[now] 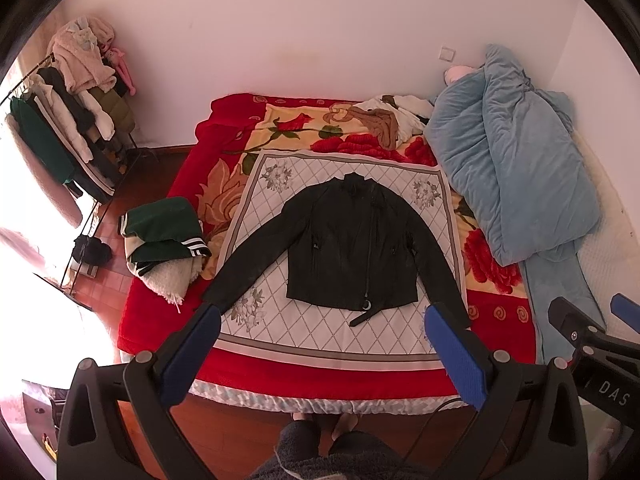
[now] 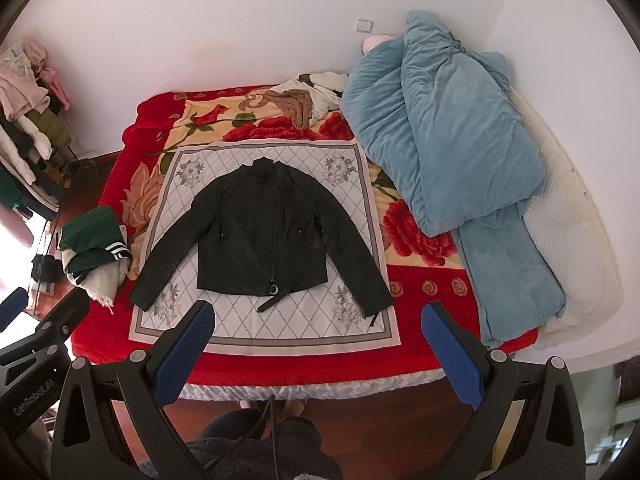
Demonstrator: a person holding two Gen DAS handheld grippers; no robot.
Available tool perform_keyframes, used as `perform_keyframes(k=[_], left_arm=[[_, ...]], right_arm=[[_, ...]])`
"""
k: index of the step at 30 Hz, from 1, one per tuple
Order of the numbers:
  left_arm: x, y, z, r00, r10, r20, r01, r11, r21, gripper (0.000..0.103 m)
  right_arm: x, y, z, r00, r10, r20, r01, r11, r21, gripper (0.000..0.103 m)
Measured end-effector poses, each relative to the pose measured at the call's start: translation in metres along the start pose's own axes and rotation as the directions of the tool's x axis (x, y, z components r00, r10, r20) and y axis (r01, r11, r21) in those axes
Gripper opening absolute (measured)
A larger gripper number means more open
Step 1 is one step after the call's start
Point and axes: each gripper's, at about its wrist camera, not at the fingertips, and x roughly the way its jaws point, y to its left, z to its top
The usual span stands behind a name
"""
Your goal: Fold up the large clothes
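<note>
Here, a black jacket (image 1: 352, 240) lies flat, sleeves spread, on the white quilted cloth (image 1: 432, 200); left gripper (image 1: 320, 328) and right gripper (image 2: 318, 320) hover near, both wide apart, holding nothing.

Both wrist views sit high at the bed's (image 1: 160, 320) foot, tilted down toward the far wall at 12 o'clock, well back from the jacket (image 1: 348, 240). Left view sits further left, catching the rack (image 1: 60, 128) at 10 o'clock; right view takes more quilt (image 2: 448, 136) at 2 o'clock. Shared: bed, jacket, quilt.
</note>
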Motion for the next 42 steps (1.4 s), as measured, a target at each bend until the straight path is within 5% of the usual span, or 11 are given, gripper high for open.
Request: perform_keyframes(k=[42], left_arm=[[-0.016, -0.005, 0.01, 0.999, -0.012, 0.04, 0.011, 1.0, 0.007, 0.103]], right_arm=[[-0.013, -0.007, 0.003, 0.999, 0.015, 0.038, -0.016, 1.0, 0.016, 0.103]])
